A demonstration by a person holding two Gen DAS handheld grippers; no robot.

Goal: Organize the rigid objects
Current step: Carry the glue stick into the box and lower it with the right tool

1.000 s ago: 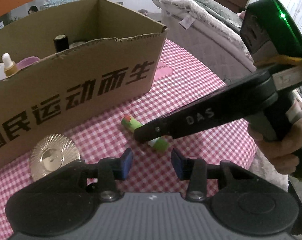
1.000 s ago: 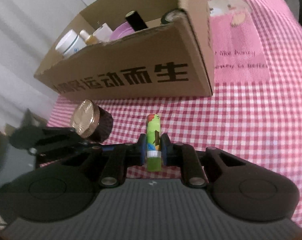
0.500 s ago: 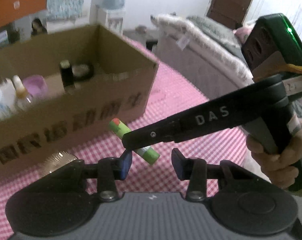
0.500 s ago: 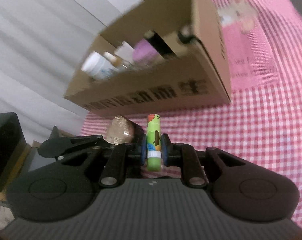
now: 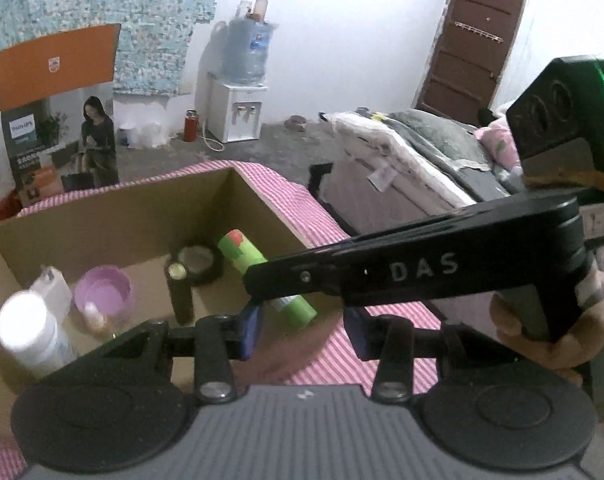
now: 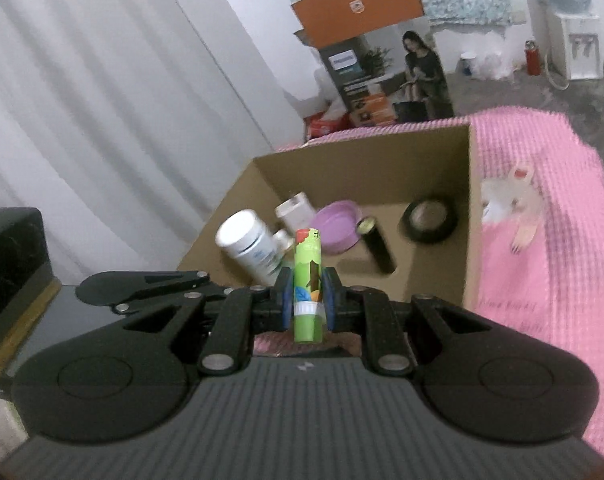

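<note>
above the box: right gripper holds the green tube

over the open cardboard box (image 6: 472, 216) the right gripper (image 6: 306, 300) has its blue pads (image 6: 286, 300) pinched on a green tube (image 6: 308, 276), gripped low on the body near the white band, red-capped end pointing forward and away. tube is in the air, over the near side of the box, touching nothing but the pads. same tube shows in the left wrist view (image 5: 245, 256), partly hidden behind the right gripper's black finger arm marked das.

left gripper (image 5: 304, 326) sits just beside, fingers apart at a medium gap, nothing between its blue pads (image 5: 250, 326).

inside the box: white bottle (image 6: 247, 246) tipped against the left wall, small white dropper bottle (image 6: 297, 208), purple round lid (image 6: 340, 226), black tube with a pale cap (image 6: 376, 246) standing, black tape roll (image 6: 430, 220) flat by the right wall.

box stands on a pink checked tablecloth (image 6: 550, 280). hand (image 5: 550, 328) on the right gripper's handle is visible in the left wrist view. bed (image 5: 414, 156) and water dispenser (image 5: 237, 96) behind.
</note>
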